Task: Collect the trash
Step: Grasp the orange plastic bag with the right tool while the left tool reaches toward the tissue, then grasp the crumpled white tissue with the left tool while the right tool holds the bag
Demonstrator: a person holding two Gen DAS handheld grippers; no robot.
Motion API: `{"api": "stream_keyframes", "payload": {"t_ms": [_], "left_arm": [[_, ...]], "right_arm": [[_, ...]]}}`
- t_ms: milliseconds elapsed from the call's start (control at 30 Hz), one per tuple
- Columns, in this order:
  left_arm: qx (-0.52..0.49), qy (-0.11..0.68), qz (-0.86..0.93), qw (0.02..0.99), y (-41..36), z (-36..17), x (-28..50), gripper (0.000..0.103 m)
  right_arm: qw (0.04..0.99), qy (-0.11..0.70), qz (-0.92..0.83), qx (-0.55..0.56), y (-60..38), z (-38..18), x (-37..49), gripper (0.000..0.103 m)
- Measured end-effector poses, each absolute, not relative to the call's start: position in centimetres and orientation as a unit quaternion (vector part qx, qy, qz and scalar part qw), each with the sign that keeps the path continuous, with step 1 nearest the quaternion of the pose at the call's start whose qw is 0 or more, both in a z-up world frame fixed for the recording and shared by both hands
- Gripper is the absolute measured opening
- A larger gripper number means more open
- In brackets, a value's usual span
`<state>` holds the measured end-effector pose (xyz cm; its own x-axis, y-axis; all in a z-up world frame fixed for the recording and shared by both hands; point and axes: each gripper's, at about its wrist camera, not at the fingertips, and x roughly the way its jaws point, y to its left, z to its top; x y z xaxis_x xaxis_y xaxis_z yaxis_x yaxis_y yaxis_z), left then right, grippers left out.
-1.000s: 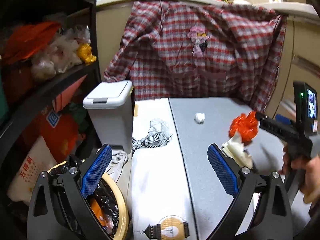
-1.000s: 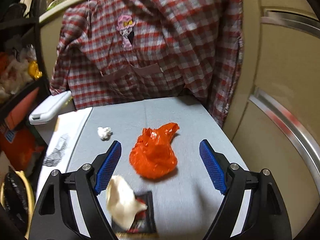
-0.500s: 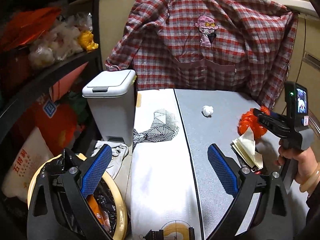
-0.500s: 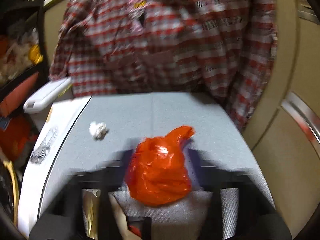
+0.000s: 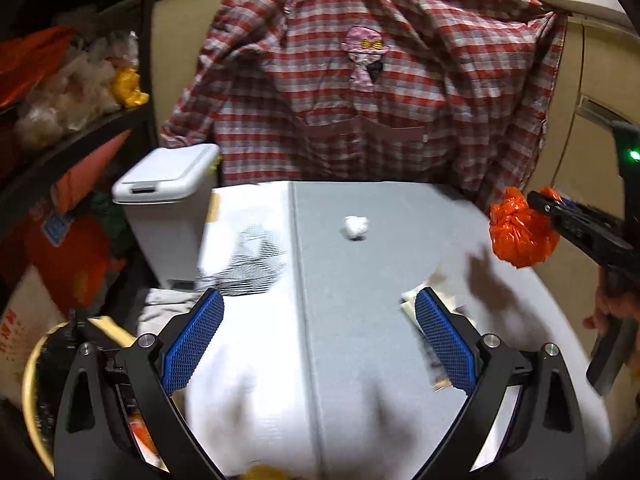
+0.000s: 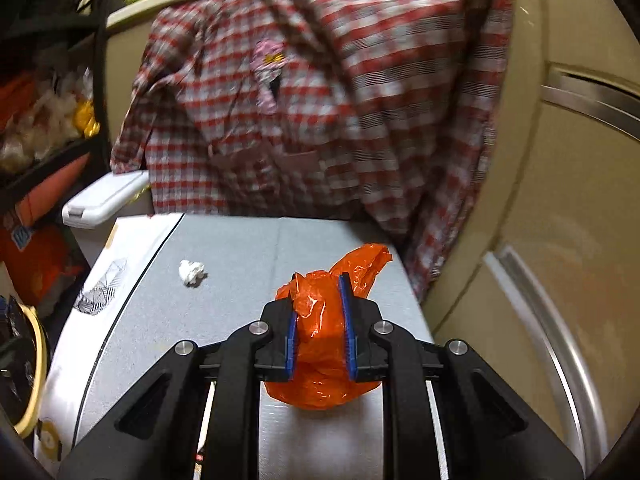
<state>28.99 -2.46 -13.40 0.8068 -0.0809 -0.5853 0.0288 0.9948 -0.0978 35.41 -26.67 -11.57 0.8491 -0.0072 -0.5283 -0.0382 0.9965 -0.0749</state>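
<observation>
My right gripper is shut on a crumpled orange plastic bag and holds it above the grey table. In the left wrist view the orange bag hangs from the right gripper at the right, off the surface. A small white paper wad lies on the grey table; it also shows in the right wrist view. My left gripper is open and empty over the table's near part. Crumpled paper lies by its right finger.
A white lidded bin stands left of the table. A round basket with a black bag liner sits at lower left, with trash inside. A plaid shirt hangs behind the table. Shelves with bags stand at left.
My right gripper closed on the orange bag and lifted it off the table. My left gripper moved forward and right over the table, staying open.
</observation>
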Motion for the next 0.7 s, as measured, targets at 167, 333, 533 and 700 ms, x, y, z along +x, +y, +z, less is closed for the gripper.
{"api": "stream_keyframes", "payload": {"t_ms": [167,333,533,700], "left_arm": [[-0.025,0.311,-0.037,0.949,-6.4,-14.0,31.5,0.093],[-0.024,0.336,-0.061,0.94,-9.9,-15.7,33.9,0.092],[-0.014,0.367,-0.075,0.927,-12.5,-18.0,35.8,0.084],[-0.013,0.416,-0.091,0.905,-13.4,-20.1,37.0,0.03]], "right_arm": [[0.963,0.27,-0.005,0.002,-29.4,-11.1,35.1,0.018],[0.959,0.281,-0.003,0.033,-30.8,-11.9,35.5,0.018],[0.956,0.292,0.004,0.037,-30.9,-13.0,36.0,0.018],[0.955,0.296,0.017,0.029,-30.0,-13.5,36.1,0.018]]}}
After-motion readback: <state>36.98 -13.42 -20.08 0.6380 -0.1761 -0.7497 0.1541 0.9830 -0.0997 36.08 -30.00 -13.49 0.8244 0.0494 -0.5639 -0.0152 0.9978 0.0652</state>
